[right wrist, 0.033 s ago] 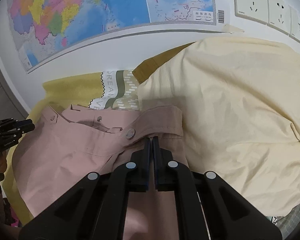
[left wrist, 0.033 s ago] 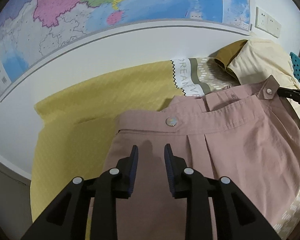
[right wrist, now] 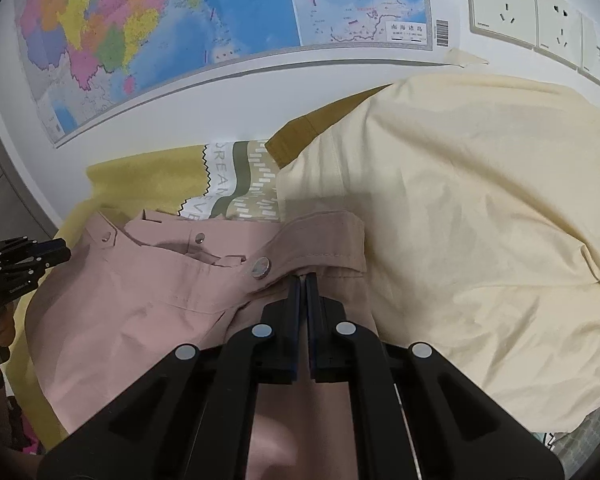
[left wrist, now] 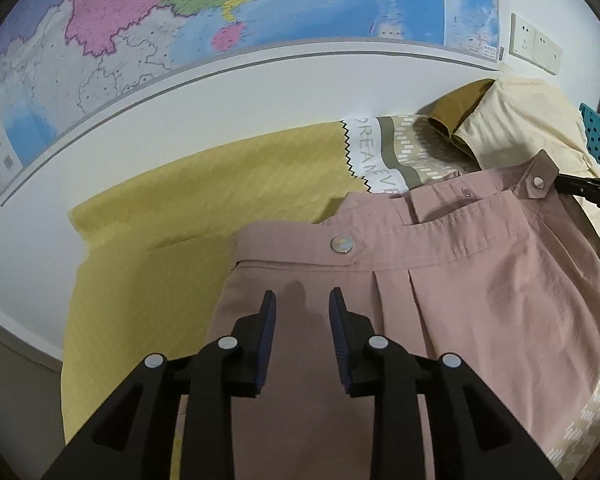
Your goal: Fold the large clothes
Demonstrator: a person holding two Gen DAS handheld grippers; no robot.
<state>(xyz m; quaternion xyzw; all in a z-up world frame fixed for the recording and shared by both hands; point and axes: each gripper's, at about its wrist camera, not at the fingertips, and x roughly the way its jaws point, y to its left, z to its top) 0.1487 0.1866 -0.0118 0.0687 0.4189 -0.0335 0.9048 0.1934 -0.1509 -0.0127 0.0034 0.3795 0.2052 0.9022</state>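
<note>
My left gripper hangs w/ jaws apart over the pink trousers, nothing between them. My right gripper is clamped on the waistband by the front button. Waistband runs left-right betw. both hands; legs trail back toward me, so right is nearer the cloth. Right cam shows the cream garment in full, left cam only its edge.
</note>
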